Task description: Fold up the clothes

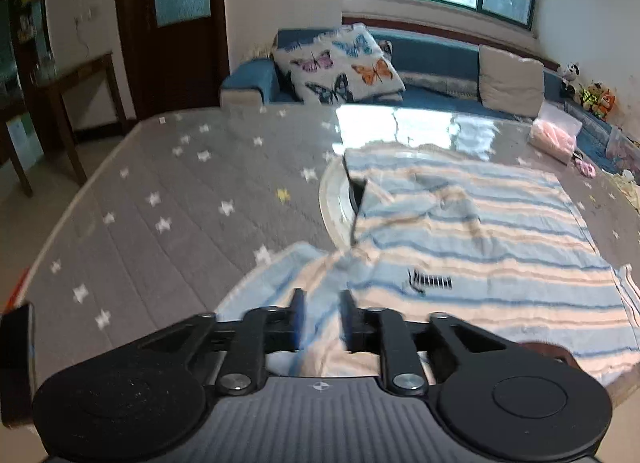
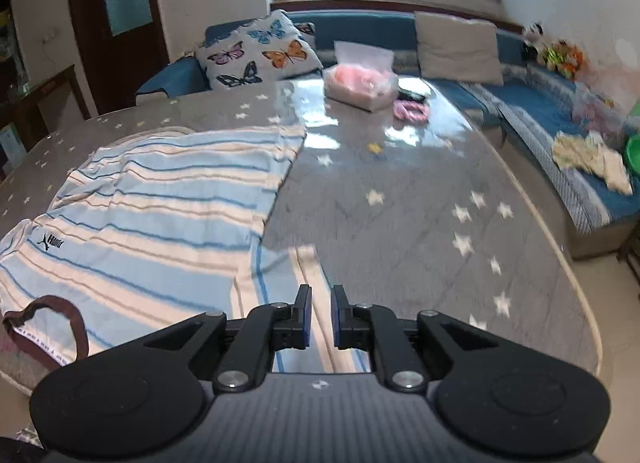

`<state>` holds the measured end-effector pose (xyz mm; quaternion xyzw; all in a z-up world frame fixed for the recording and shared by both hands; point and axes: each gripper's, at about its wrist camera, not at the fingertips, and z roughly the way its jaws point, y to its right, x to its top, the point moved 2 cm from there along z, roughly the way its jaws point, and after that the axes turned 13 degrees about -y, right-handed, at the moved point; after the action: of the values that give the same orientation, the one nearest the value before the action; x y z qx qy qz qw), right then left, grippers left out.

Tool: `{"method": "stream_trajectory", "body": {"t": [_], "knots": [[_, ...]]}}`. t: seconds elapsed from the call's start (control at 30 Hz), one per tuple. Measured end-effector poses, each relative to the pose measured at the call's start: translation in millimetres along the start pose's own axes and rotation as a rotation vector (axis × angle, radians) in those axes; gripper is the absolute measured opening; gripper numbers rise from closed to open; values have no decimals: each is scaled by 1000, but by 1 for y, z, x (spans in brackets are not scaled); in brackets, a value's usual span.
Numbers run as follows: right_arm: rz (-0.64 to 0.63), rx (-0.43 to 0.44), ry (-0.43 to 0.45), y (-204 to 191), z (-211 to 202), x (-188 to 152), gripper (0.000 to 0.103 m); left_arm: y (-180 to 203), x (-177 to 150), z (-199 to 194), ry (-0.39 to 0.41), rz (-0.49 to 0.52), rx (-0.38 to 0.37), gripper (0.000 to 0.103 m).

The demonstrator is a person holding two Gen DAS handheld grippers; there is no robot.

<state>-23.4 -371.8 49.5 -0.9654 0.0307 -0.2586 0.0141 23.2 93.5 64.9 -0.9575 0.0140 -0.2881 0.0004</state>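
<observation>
Claw (image 1: 322, 317) tips blurred over shirt (image 1: 480, 223)

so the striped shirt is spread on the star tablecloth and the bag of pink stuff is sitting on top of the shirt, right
Not quite. The striped shirt does lie on the star tablecloth, but the bag of pink stuff sits on the bare tabletop beyond the shirt, apart from it, not on top. The right wrist view shows the gap clearly.
</observation>
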Motion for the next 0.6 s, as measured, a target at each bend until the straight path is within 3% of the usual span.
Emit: {"method": "stream_trajectory", "body": {"t": [0.23, 0.6], "knots": [[-74, 25, 10, -22, 35, 45, 11, 6, 38, 24, 29, -11, 44, 37], [-91, 46, 9, -39, 104, 125, 18, 37, 123, 123, -8, 20, 35, 37]]}}
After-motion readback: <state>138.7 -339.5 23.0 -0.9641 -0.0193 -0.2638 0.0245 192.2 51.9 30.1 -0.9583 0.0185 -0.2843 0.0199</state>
